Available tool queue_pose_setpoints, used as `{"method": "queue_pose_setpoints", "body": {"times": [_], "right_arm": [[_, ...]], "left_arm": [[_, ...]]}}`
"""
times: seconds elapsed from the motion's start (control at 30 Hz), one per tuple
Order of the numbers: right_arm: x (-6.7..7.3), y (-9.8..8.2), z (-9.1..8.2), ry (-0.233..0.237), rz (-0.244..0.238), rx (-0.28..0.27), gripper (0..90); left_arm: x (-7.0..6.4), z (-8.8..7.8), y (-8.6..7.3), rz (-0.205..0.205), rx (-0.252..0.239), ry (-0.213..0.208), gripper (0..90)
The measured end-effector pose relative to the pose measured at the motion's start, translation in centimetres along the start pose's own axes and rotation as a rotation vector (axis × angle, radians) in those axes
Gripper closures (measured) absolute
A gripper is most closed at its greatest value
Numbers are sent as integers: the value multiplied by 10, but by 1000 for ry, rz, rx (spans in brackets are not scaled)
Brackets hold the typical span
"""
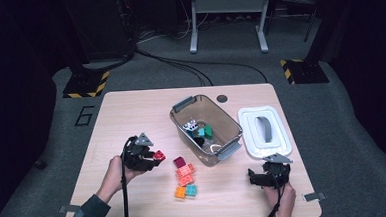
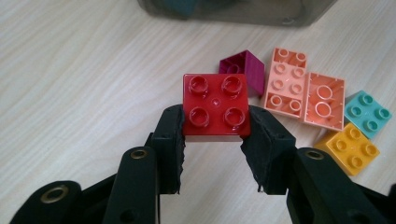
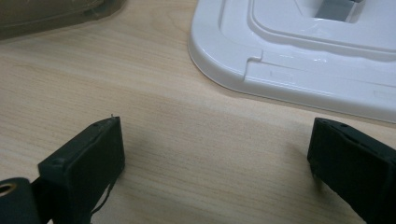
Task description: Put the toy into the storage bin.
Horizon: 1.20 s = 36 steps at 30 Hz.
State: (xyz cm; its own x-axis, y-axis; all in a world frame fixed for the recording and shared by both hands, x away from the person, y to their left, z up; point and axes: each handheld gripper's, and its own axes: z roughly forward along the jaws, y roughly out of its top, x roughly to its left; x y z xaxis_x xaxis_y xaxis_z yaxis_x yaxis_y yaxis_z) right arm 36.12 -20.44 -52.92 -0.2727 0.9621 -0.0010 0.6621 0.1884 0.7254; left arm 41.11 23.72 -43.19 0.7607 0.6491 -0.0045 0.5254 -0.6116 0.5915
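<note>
My left gripper (image 2: 215,126) is shut on a red four-stud brick (image 2: 215,105), held just above the table; in the high view the red brick (image 1: 159,155) sits at the tip of the left gripper (image 1: 153,158). To its right lie loose bricks: a magenta one (image 2: 250,70), two salmon ones (image 2: 285,84), a teal one (image 2: 369,112) and a yellow-orange one (image 2: 352,147). My right gripper (image 3: 215,158) stands open over bare wood near the white lid (image 3: 299,51); the high view places the right gripper (image 1: 257,177) at the table's front right.
A clear grey bin (image 1: 182,126) with handles holds several bricks at the table's middle. The white lid (image 1: 264,130) lies flat to its right. The loose brick cluster (image 1: 184,176) sits in front of the bin. A dark round grommet (image 1: 222,98) marks the far edge.
</note>
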Motion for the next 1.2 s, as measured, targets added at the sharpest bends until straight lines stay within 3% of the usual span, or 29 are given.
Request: {"method": "queue_pose_setpoints", "body": {"times": [0.27, 0.6, 1.2], "right_arm": [[0, 0, 0, 0, 0, 0, 30], [0, 0, 0, 1, -1, 0, 29], [0, 0, 0, 1, -1, 0, 29]], "left_arm": [[9, -7, 20, 4, -9, 16, 589], [23, -18, 52, 44, 23, 47, 589], [29, -26, 115, 88, 52, 33, 589]]}}
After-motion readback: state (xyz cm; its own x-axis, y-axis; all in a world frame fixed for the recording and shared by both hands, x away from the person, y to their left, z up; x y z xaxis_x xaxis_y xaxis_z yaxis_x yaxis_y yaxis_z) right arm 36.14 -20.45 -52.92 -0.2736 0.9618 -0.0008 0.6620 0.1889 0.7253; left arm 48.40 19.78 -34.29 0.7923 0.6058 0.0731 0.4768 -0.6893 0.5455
